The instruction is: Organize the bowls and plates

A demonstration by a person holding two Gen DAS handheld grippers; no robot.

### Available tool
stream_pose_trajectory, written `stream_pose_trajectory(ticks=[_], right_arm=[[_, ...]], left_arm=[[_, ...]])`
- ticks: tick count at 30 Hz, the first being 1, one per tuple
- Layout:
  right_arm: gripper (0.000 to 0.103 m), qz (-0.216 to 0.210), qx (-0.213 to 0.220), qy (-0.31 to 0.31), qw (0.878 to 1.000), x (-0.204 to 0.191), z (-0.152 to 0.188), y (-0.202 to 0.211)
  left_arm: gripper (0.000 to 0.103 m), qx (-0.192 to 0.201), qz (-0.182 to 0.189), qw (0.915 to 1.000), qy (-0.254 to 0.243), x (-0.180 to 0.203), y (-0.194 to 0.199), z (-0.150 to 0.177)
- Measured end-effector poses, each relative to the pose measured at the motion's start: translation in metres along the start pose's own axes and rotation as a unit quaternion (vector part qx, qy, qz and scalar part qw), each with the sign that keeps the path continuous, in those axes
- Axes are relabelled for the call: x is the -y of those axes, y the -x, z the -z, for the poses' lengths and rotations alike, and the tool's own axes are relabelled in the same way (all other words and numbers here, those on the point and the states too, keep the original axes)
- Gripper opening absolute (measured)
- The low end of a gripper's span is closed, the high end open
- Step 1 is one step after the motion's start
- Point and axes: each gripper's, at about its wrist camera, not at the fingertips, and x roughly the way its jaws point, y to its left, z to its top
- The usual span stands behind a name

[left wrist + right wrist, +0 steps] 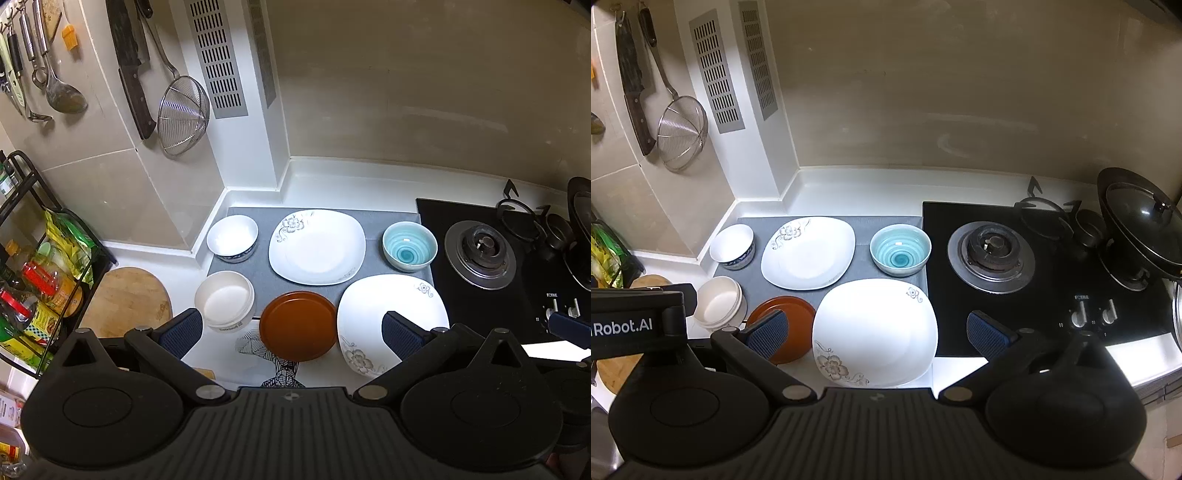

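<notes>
While both tongs hang released above, the near plate overhangs the grey mat.

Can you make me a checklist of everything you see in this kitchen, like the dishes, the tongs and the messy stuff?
Surface: white counter with a grey mat.
Job's things: two white flowered plates, far and near; brown plate; teal bowl; white blue-rimmed bowl; cream bowl. All apart, none stacked.
Clutter: round wooden board; rack of bottles and packets.
Tongs: left tongs open, above the brown plate; right tongs open, above the near plate; both empty.
Cables: nothing seen.
Surroundings: gas stove, lidded wok, hanging strainer, cleaver, ladle.
</notes>
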Motion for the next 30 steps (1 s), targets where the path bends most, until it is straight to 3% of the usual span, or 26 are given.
stream_pose_trajectory(ticks=[30], right_arm=[[0.103, -0.014, -0.010, -0.007, 1.000, 0.008, 0.009, -0.006]], left_arm=[[0.103, -0.018, -0.006, 0.9998, 0.007, 0.009, -0.004, 0.008]])
